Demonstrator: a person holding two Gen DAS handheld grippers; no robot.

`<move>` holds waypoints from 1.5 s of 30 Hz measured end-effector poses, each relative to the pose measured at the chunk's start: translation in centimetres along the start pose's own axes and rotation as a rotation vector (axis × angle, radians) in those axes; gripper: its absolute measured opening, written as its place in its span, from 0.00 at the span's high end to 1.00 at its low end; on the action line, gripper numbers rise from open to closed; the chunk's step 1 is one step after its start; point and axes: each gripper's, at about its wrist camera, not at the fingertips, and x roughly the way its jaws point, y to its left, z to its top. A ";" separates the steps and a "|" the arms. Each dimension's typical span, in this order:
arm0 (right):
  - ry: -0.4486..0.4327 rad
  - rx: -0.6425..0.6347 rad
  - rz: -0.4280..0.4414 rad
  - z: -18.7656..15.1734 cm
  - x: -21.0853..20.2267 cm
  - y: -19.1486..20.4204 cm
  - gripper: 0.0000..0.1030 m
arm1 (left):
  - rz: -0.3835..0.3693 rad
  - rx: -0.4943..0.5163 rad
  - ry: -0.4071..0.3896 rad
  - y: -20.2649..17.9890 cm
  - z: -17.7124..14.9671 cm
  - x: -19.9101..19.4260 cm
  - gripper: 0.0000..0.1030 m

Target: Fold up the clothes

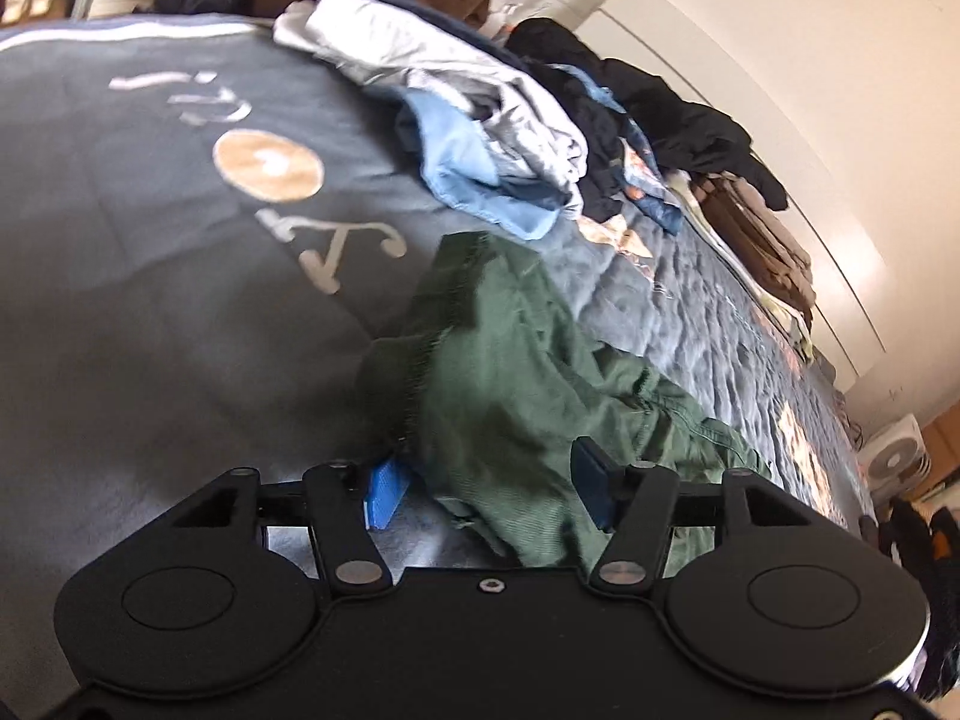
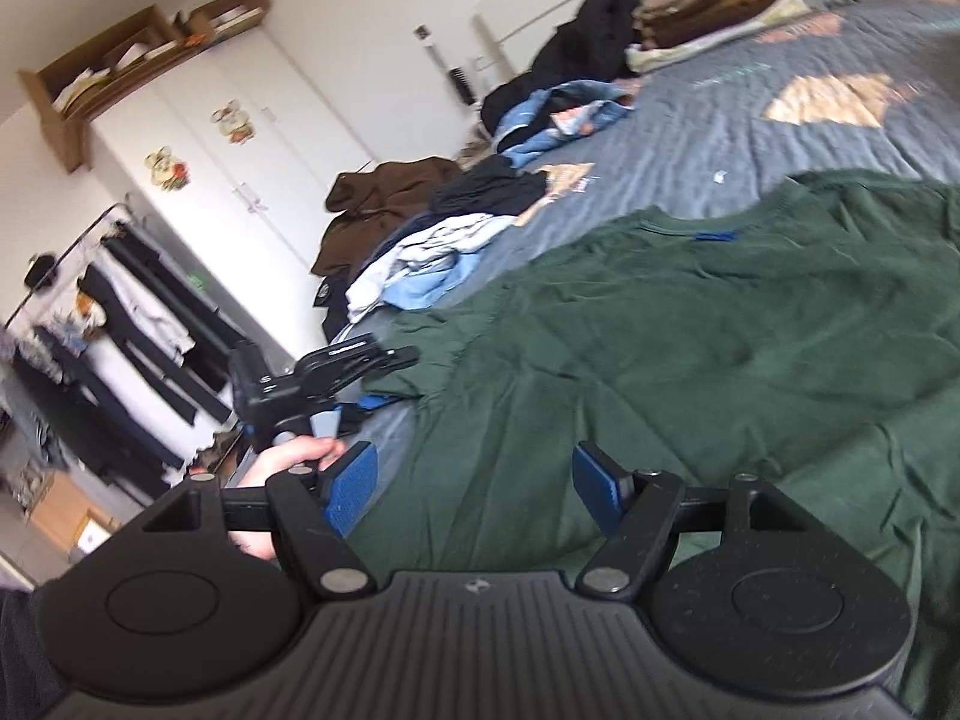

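Both grippers' fingers released; only right wrist view shows green shirt (image 2: pixel 690 360) spread flat.

- The green shirt (image 2: pixel 690 348) runs off the right edge of the right wrist view.
- Beside the shirt, the left gripper (image 2: pixel 384 378) looks blurry; its fingertips hide behind the sleeve.

Daylight was soft and even; both fisheye views bent strongly at edges, with slight motion blur throughout.
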 end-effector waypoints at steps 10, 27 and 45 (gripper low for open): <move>0.004 -0.087 0.029 0.3 0.0 3.1 0.31 | 0.016 0.141 -0.017 -1.8 0.2 -0.3 0.79; -0.013 -0.087 0.065 0.7 -0.6 3.9 0.30 | -0.106 0.692 -0.095 -14.2 -1.9 -3.5 0.92; -0.029 -0.051 0.048 1.4 -1.5 2.2 0.30 | -0.216 1.179 0.245 -19.4 -17.6 -0.6 0.49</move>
